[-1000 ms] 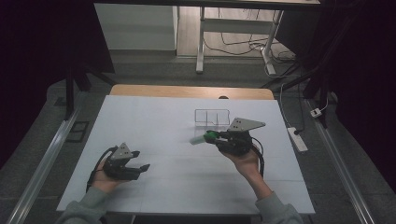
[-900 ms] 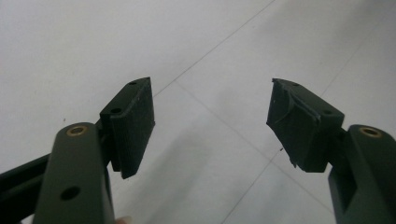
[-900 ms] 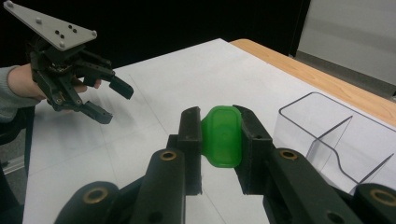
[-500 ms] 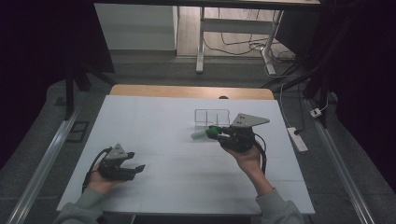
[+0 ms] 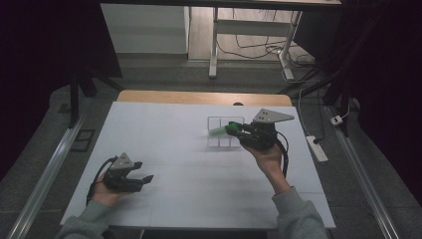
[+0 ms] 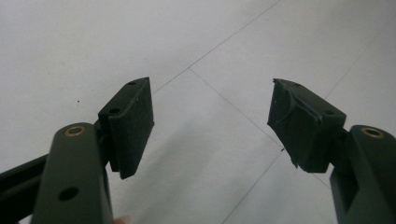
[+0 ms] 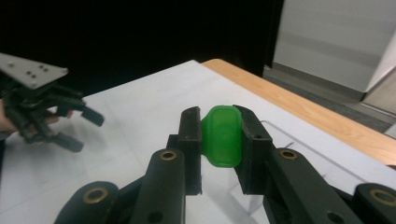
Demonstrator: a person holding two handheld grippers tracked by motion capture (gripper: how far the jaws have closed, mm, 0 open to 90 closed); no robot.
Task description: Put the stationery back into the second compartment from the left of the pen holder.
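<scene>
High view, right gripper (image 5: pixel 230 129): clamped on a green piece (image 5: pixel 218 131), held over the clear divided tray (image 5: pixel 225 133) at the table's 1 o'clock, likely for dropping into a compartment; forearm reaches in from 5 o'clock.
High view, left gripper (image 5: pixel 144 180): parked at 8 o'clock, out of the way.
Left gripper view: pads (image 6: pixel 133 122) apart, nothing between, above the bare white table (image 6: pixel 224 60).
Right gripper view: green piece (image 7: pixel 224 135) pinched upright between both pads, tray rim (image 7: pixel 299 140) just beyond at 3 o'clock.
</scene>
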